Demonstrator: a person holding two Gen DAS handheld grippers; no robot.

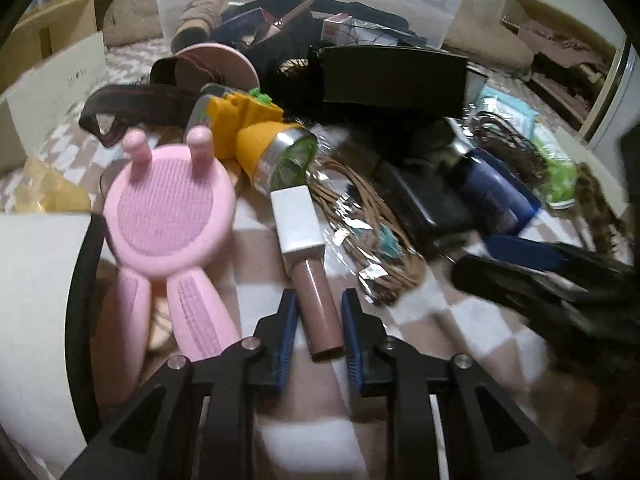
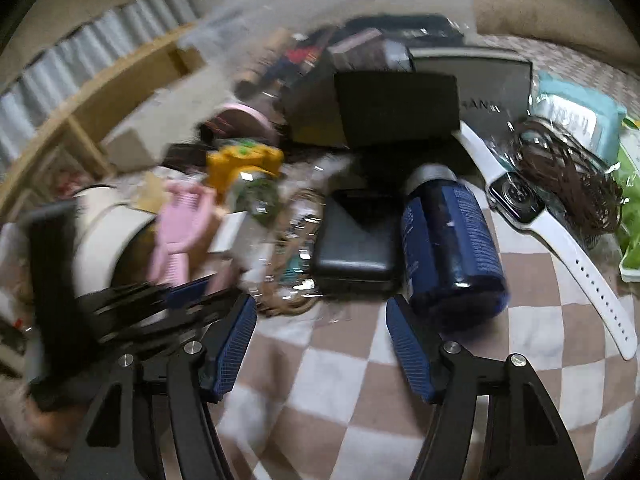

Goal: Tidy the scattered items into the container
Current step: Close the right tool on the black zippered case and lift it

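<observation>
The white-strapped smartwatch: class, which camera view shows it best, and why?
The right wrist view: the white-strapped smartwatch lies whole and fairly sharp on the checked blanket. In the left wrist view I cannot make it out among the clutter.

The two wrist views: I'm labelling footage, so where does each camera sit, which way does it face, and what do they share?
Left wrist: sits on the left claw, looking forward and down along its fingers at the lip gloss tube gripped between them, with the pink brush beside it.
Right wrist: sits on the right claw, looking down at the checked blanket; jaws apart, nothing between; the left claw shows blurred at lower left.
Shared: yellow headlamp, blue bottle, pink brush.
</observation>
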